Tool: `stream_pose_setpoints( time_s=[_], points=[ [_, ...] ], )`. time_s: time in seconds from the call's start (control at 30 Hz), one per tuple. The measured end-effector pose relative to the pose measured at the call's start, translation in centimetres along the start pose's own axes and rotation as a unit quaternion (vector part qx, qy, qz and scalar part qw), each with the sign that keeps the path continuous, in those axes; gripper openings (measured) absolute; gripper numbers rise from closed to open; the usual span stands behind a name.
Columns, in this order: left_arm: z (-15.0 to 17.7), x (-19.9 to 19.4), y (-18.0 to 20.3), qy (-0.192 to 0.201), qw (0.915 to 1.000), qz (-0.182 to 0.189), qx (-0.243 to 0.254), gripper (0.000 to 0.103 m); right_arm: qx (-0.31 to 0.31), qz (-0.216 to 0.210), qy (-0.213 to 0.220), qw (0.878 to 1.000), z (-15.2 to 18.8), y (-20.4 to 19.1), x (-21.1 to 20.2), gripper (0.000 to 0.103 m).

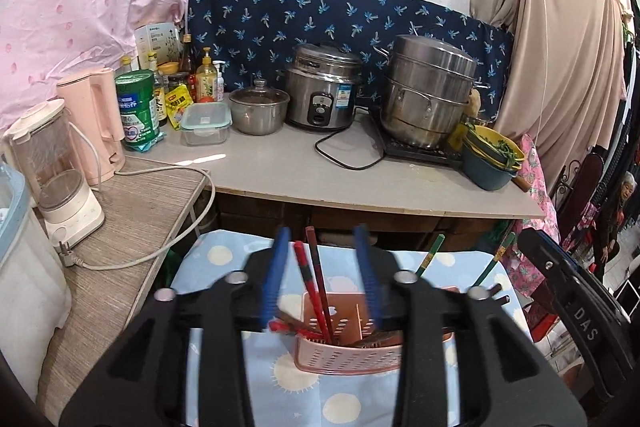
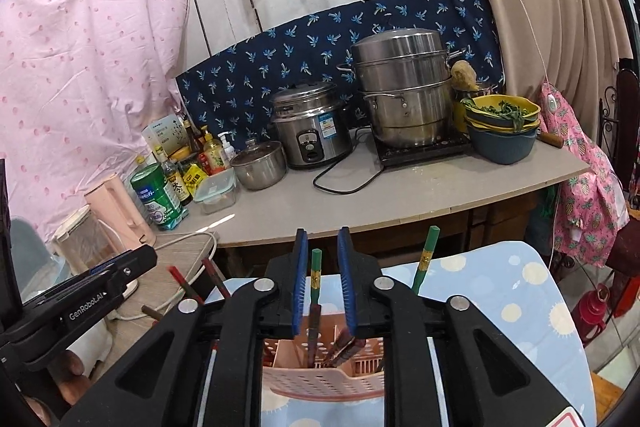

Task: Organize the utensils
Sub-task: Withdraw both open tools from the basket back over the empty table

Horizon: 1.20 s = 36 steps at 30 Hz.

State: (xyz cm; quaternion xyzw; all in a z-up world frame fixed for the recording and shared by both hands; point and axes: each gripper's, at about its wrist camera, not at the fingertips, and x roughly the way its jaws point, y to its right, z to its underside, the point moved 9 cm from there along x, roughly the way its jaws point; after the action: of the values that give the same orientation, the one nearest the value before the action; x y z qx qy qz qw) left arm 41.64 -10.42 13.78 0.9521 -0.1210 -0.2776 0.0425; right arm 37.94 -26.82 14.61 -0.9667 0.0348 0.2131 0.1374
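the pink utensil basket (image 1: 348, 357) sits on the dotted blue cloth (image 1: 224, 259), well below the grey counter (image 1: 360, 183). judged risk: it looks light, so a finger catching a stick on withdrawal could tip it. the left gripper (image 1: 322, 275), angled down, stands released around the red chopsticks (image 1: 316, 287). the right gripper (image 2: 323, 283) is likewise parted beside a green chopstick (image 2: 315, 287), pads not pressing.

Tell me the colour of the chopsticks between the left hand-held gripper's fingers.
Red chopsticks with dark bands, clearest in the left wrist view.
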Motion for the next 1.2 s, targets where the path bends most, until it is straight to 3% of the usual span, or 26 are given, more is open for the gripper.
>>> stream_pose_setpoints(
  time_s=[0.73, 1.2],
  points=[
    [3.7, -6.4, -0.1, 0.008, 0.9989, -0.027, 0.036, 0.037, -0.036, -0.015, -0.01, 0.999, 4.9, -3.1, -7.0, 0.038],
    [8.8, -9.8, -0.4, -0.008, 0.9985, -0.032, 0.044, 0.04, -0.042, 0.012, -0.037, 0.998, 10.7, -2.2, -11.0, 0.043]
  ],
)
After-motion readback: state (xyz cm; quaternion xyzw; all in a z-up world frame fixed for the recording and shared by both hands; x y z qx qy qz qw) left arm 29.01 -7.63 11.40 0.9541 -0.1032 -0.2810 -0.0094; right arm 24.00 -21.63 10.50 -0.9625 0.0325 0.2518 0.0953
